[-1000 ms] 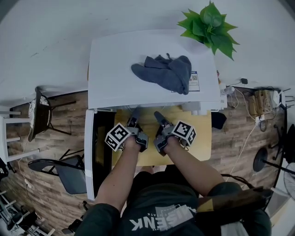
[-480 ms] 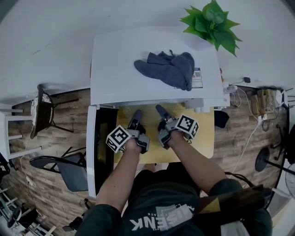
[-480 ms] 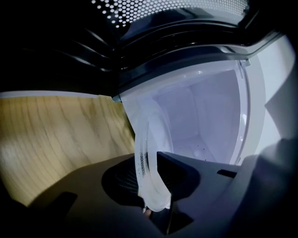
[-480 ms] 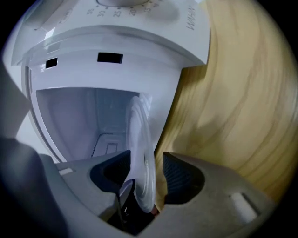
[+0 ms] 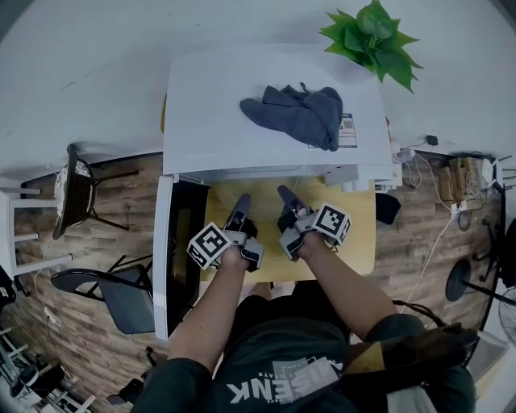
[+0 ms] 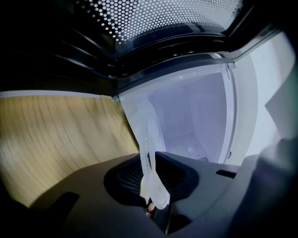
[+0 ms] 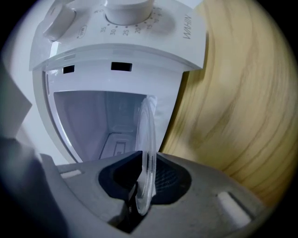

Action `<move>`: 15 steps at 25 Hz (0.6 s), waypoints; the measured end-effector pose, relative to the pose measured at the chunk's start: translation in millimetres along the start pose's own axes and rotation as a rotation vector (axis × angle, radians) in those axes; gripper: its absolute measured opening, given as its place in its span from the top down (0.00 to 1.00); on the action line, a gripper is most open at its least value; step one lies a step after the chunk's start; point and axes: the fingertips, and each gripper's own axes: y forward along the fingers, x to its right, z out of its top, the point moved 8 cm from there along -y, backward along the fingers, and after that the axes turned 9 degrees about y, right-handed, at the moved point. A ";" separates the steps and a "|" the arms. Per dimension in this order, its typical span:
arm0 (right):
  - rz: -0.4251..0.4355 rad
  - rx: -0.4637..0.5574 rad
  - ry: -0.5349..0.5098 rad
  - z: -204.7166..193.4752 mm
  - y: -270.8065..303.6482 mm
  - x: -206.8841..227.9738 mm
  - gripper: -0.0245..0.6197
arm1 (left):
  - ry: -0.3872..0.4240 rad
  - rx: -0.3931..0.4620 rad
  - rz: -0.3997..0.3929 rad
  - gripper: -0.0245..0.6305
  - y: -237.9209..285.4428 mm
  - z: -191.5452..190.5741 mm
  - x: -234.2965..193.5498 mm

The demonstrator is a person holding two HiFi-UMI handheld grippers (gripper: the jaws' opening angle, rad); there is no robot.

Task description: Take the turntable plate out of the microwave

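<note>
Looking down from the head camera, there's one white microwave (image 5: 242, 121) on a wooden table (image 5: 355, 234). Its single door (image 5: 173, 258) is swung open to the left. On top of the oven sits one crumpled grey cloth (image 5: 298, 117), with one green potted plant (image 5: 371, 36) behind its right corner.

There are two grippers, each with one marker cube. Both reach toward the oven's open front, side by side and near each other. The left gripper (image 5: 241, 202) has just been closing, and its own view shows the jaws narrowed onto the rim of the one glass turntable plate (image 6: 150, 153), pads pressing it from both sides. Same deal for the right gripper (image 5: 285, 195): its jaws have just been closing too, and they now pinch the opposite rim of that plate. So that's one plate with two grips on it.

The plate appears edge-on in both gripper views, right at the mouth of the white cavity (image 7: 98, 121). I can't tell whether it's fully clear of the oven.

The right gripper view also catches two dials (image 7: 125, 10) on the control panel above the opening.

Off to the left on the wood floor stand two dark chairs, one (image 5: 71, 198) further back and one (image 5: 113, 298) nearer.
</note>
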 end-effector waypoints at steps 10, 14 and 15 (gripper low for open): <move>0.185 -0.025 -0.059 -14.6 -13.2 -21.5 0.90 | 0.041 0.021 -0.072 0.86 -21.8 -6.3 14.1; 0.146 -0.021 -0.067 -22.7 -27.8 -20.4 0.89 | 0.052 0.014 -0.096 0.86 -34.2 -10.9 20.6; 0.140 -0.019 -0.068 -24.8 -31.3 -20.0 0.89 | 0.059 0.013 -0.102 0.86 -37.2 -11.8 22.3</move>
